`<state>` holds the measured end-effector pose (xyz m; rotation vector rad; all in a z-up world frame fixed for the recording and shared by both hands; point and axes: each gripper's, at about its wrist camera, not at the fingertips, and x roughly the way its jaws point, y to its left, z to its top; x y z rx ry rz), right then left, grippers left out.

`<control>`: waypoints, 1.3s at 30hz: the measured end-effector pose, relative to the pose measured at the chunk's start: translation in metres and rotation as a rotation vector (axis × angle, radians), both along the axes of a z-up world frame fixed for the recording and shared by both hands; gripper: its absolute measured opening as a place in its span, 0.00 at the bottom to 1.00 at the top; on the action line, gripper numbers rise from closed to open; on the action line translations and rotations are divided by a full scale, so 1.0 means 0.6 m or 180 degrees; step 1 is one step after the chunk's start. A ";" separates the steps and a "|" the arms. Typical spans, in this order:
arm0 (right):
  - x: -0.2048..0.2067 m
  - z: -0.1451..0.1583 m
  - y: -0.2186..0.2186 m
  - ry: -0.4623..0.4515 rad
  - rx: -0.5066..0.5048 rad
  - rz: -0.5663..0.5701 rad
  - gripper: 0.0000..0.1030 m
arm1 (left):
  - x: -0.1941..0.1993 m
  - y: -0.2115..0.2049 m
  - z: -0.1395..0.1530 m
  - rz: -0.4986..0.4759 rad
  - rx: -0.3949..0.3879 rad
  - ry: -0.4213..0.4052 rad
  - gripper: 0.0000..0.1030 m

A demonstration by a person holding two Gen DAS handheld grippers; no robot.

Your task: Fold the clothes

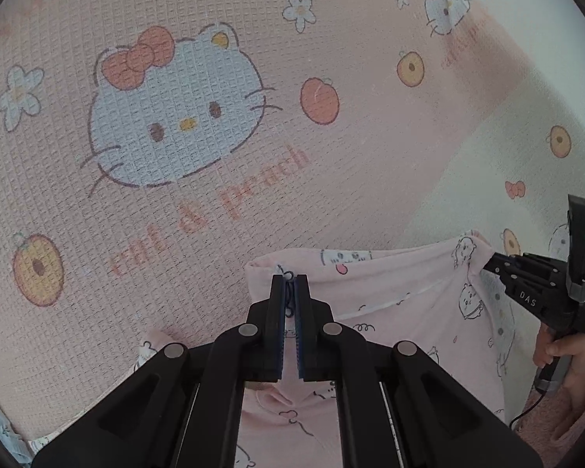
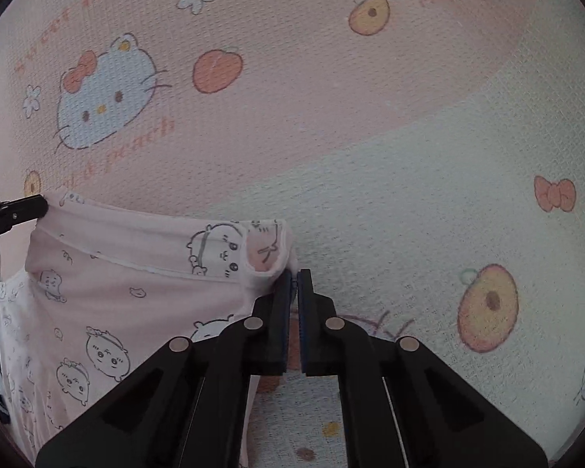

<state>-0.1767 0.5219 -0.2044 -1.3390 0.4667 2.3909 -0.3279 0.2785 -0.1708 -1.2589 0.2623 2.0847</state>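
A pale pink garment point(image 1: 401, 312) printed with small outlined cartoon creatures is held up by its top edge over a waffle-textured bedspread point(image 1: 136, 202); the left gripper point(image 1: 290, 279) has its jaws drawn narrow, with the blue pads pinching a fold of that edge at one corner, the cloth showing as a thin dark line between them; the right gripper point(image 1: 487, 265) reaches in from the right of the left wrist view and clamps the opposite corner of the same edge, its black body bearing the raised letters "DAS" and a small green light; a hand point(image 1: 557, 355) grips its handle, a fuzzy pink sleeve point(image 1: 557, 417) just below it and a black cable hanging down; in the right wrist view that gripper's jaws are all but closed, with the pink hem caught at the tips beside a folded-over cuff or pocket corner; the garment hangs from the two grippers, stretched between them and draping down towards the cameras; the bedspread is pink across the upper left and pale mint-white to the lower right, printed with a white cat face point(image 1: 175, 113) wearing a red bow, white flowers, peaches and orange fruit slices; beneath the cat the coral lettering reads "& peach", the word before it too blurred to make out; farther up, in the right wrist view, more coral script seems to read "sweet dreams".
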 end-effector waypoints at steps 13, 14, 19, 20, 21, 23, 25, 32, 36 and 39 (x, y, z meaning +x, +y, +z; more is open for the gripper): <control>0.005 0.000 0.022 -0.0102 0.0077 -0.0119 0.02 | -0.039 -0.013 -0.029 0.0151 -0.0147 0.0091 0.01; 0.007 -0.001 0.025 -0.0131 0.0077 -0.0148 0.02 | -0.042 -0.010 -0.031 0.0148 -0.0152 0.0110 0.01; 0.018 -0.007 0.045 -0.0174 -0.0022 -0.0313 0.02 | -0.076 0.041 -0.071 -0.0016 -0.0465 0.0029 0.02; 0.022 -0.007 0.049 -0.0169 -0.0049 -0.0360 0.02 | -0.087 0.046 -0.083 0.0046 -0.0603 0.0052 0.02; 0.025 -0.007 0.054 -0.0178 -0.0027 -0.0421 0.02 | -0.096 0.046 -0.089 0.0093 -0.0631 0.0004 0.02; 0.034 -0.002 0.068 -0.0229 0.0120 -0.0614 0.03 | -0.106 0.036 -0.083 0.0209 -0.0510 -0.0092 0.02; 0.052 0.002 0.095 -0.0003 -0.0275 -0.0780 0.05 | -0.098 0.016 -0.058 0.0302 -0.0168 -0.0176 0.03; 0.017 0.008 0.055 0.0240 -0.0881 -0.0077 0.08 | -0.005 0.013 -0.072 -0.0168 -0.0057 -0.0298 0.04; 0.006 0.000 0.040 -0.0041 -0.0406 -0.0106 0.01 | -0.036 -0.012 -0.094 0.0410 -0.0598 -0.0082 0.04; 0.023 0.025 0.068 0.0074 -0.0120 -0.0482 0.09 | -0.037 -0.111 -0.028 0.0967 0.0144 -0.0221 0.04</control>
